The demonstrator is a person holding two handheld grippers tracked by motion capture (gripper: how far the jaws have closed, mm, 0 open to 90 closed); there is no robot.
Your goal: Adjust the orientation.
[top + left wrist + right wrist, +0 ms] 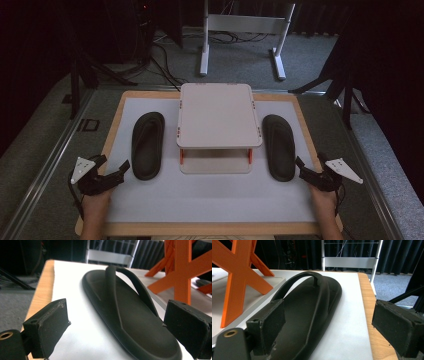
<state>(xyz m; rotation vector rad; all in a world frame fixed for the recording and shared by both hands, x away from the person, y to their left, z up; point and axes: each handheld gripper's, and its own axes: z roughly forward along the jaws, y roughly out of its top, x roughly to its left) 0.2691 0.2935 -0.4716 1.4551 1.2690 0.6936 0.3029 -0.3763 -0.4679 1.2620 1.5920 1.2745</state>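
Two black flip-flops are lying flat on the white mat, left one [148,145] and right one [279,147] flanking the rack [218,120]. Left gripper [116,172] and right gripper [303,167] are gaping wide, gripping nothing.

Grey carpet [300,47], white frame [245,25], dark curtains [402,255]

Two black rubber flip-flop sandals lie on the worktop: one [148,145] toward its left edge, the other [279,146] toward its right edge. One white two-tier rack with a flat top and orange legs [218,122] stands between them near the back edge. One white mat [210,197] covers the worktop inside its one wooden border [210,229]. Two black claws are there, one [116,172] at the front left corner, one [305,169] at the front right.
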